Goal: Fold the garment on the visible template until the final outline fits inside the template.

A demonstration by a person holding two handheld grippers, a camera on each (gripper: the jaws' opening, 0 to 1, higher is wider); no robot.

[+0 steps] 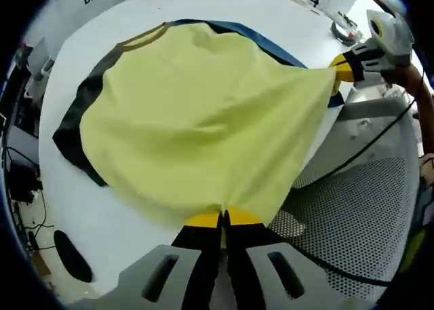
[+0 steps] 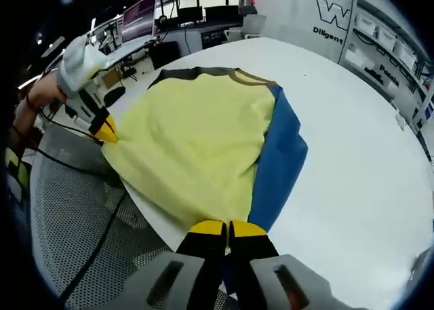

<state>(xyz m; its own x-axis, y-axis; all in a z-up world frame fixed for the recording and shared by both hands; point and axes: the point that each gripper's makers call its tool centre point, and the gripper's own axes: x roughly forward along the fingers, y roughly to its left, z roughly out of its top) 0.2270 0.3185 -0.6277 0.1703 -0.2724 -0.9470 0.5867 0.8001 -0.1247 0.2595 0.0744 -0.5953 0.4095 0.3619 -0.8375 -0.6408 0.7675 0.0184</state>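
Both your grippers pinch the yellow garment's near hem.

Your left gripper [image 1: 223, 219] and right gripper [image 2: 228, 227] each have jaws closed on the yellow garment [image 1: 196, 113], which is spread over the white table [image 2: 352, 154], with blue template [image 2: 279, 157] showing beneath its right edge.

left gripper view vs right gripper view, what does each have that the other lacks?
Left gripper view: the dark sleeve spread on the table and the right gripper pinching the hem. Right gripper view: the blue sleeve laid out in full, monitors behind, and the left gripper on the other hem corner. Shared: the yellow garment, white table and perforated mesh surface.
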